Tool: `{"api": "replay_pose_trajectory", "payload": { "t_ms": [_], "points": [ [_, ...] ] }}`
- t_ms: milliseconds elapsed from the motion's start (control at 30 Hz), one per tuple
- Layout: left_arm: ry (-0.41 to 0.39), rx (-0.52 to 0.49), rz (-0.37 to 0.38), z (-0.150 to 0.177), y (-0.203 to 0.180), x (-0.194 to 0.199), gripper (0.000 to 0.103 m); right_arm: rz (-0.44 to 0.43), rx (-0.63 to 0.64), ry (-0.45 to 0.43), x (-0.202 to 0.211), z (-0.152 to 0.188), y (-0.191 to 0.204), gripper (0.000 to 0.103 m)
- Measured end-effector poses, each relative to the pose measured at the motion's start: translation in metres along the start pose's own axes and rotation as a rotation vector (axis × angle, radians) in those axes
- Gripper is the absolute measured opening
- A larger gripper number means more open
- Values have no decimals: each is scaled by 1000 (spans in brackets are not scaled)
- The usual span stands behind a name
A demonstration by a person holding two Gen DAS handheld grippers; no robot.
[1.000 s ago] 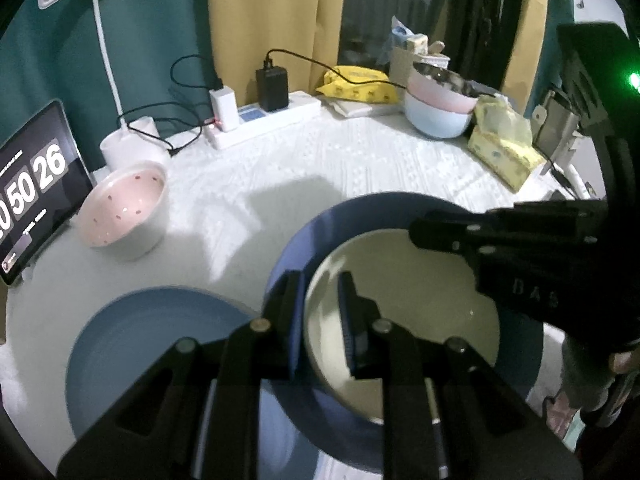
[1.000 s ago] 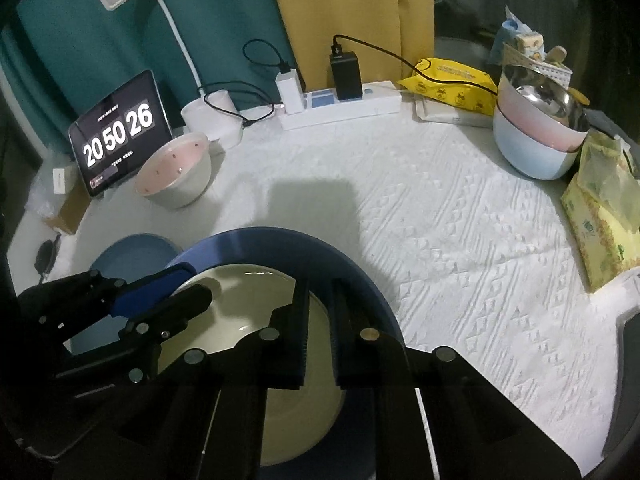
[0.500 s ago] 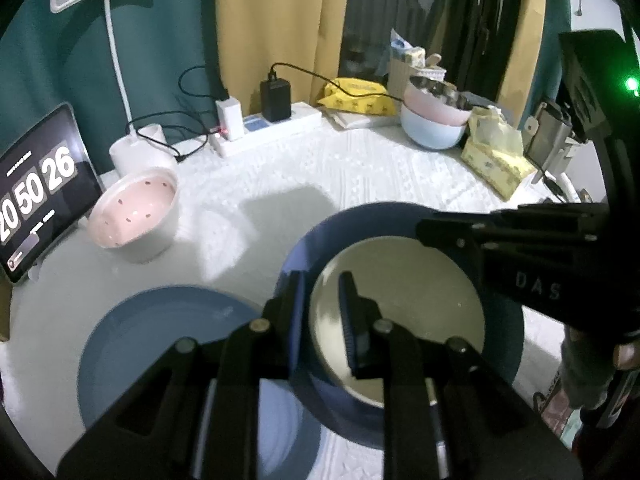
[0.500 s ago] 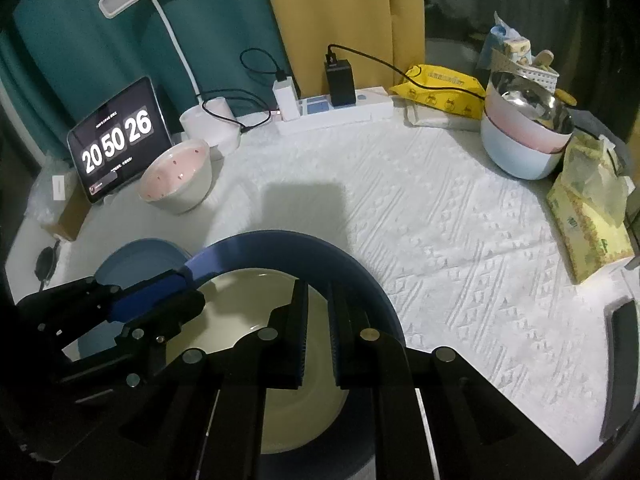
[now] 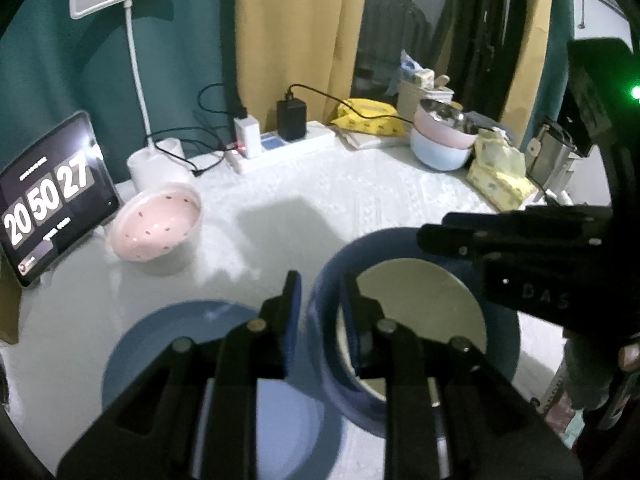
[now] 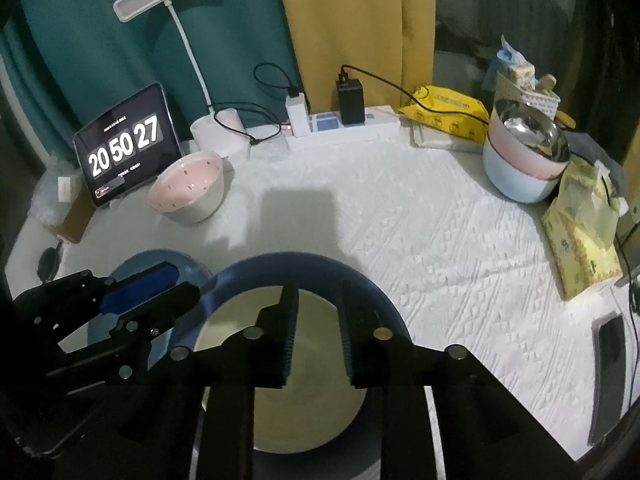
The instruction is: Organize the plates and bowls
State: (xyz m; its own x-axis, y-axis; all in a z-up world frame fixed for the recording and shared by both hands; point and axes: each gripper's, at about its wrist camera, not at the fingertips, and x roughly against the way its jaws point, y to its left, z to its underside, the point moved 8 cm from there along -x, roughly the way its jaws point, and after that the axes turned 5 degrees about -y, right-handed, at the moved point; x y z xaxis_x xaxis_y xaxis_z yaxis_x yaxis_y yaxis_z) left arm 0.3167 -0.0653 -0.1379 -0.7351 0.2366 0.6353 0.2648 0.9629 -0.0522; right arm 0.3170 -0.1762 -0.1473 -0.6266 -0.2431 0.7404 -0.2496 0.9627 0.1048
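Cloth, white and quilted with a raised diamond weave, covers the round surface [image 6: 420, 232] where I am sorting crockery. On it, nearest me, sits the wide dark-blue plate [image 6: 360, 280] with a smooth cream-coloured dish [image 6: 312, 412] nested in its well; both look glazed and slick. Just to its left lies a flatter pale-blue plate [image 5: 176, 344], not yet stacked with the others, so I judge the plate pile only partly built. At the far right stands a stack of bowls [image 6: 516, 172]: light-blue at the bottom, pink above, shiny steel on top, which looks finished. A pink-lined speckled bowl [image 6: 188, 188] with a matte grey-white outside leans alone near the clock tablet [image 6: 128, 144], and I judge it remains to be joined to that stack.

My left claw [image 5: 318, 312] is spread apart, straddling the dark-blue plate's left rim without pinching it. My right claw [image 6: 318, 336] is likewise parted, over the cream dish, gripping nothing. Their ribbed pads [image 6: 290, 336] suggest decent purchase on thin glazed rims.
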Motion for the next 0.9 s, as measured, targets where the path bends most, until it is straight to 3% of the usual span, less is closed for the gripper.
{"api": "replay_pose_trajectory", "payload": {
  "t_ms": [233, 300, 333, 900],
  "points": [
    [-27, 22, -47, -10, 29, 4, 27, 0, 32, -11, -3, -17, 13, 27],
    [-32, 41, -43, -12, 37, 7, 57, 2, 47, -10, -5, -22, 19, 27],
    [-38, 53, -37, -13, 41, 8, 60, 5, 54, -9, -6, -23, 21, 27],
    [-77, 117, -116, -25, 114, 19, 61, 11, 122, -18, -25, -59, 60, 28]
  ]
}}
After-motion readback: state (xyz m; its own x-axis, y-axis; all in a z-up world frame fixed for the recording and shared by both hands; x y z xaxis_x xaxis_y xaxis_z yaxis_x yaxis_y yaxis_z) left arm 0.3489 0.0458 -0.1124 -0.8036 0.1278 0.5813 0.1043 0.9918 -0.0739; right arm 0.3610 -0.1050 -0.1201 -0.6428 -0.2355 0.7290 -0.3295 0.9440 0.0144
